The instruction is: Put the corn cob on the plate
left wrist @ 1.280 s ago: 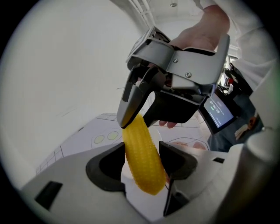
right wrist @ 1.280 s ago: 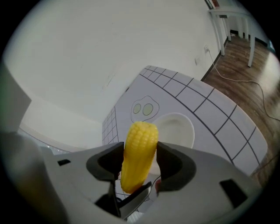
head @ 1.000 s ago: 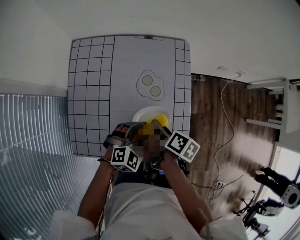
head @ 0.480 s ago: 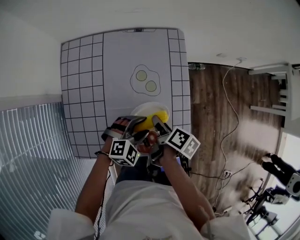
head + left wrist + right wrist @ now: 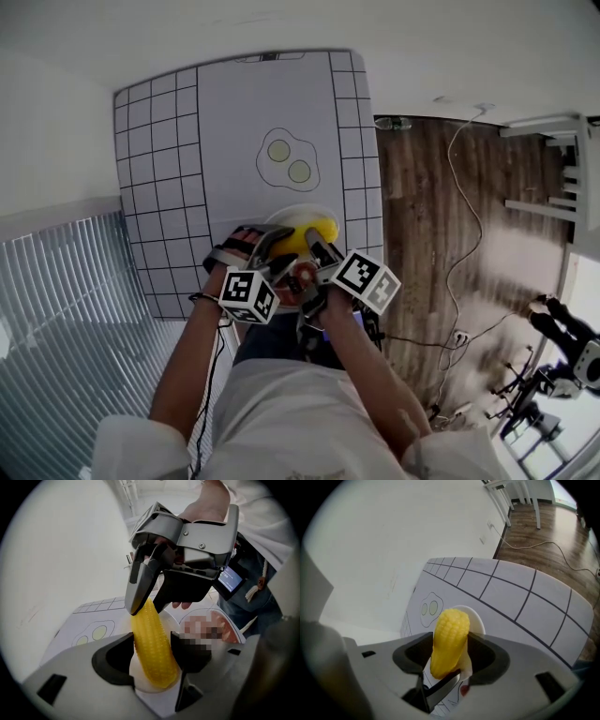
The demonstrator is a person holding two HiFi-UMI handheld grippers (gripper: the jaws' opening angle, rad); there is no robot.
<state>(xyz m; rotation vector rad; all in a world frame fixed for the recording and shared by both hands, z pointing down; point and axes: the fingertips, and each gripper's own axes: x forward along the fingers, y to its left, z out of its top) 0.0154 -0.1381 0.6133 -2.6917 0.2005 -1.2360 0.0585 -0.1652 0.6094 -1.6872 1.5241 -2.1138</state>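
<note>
- Far left, head view: ribbed grey panel (image 5: 66, 319) beside the bench (image 5: 169, 187). The bench top carries a grid of black lines.
- Mid-bench: an egg drawing (image 5: 287, 160) with two yolks, well beyond the plate (image 5: 286, 217). The plate is white and sits near the bench's near edge.
- Left gripper (image 5: 270, 240) (image 5: 152, 663): marker cube (image 5: 248, 296) faces up and the nose is angled down toward the plate. In its own view its fingers (image 5: 117, 663) are closed on the fat end of the corn cob (image 5: 152, 651), with yellow filling the gap side to side.
- Corn cob (image 5: 307, 238): held by both grippers, one at each end, tilted. It hangs over the plate. Cannot tell whether its lower end touches the plate.
- Right gripper (image 5: 319, 251) (image 5: 450, 651): second marker cube (image 5: 366, 280) on top, also pointing down, close against the left one. Its fingers (image 5: 490, 656) clamp the cob (image 5: 449, 637). From the left gripper view the right gripper (image 5: 143, 606) pinches the cob's narrow far end.
- Right gripper view: white plate rim (image 5: 477, 620) shows just behind the cob, and one left finger reaches in under the cob.
- Right of the bench: dark wood floor (image 5: 422, 216), a pale cable (image 5: 457, 178) trailing over it, and a white frame (image 5: 553, 169) at the far right.
</note>
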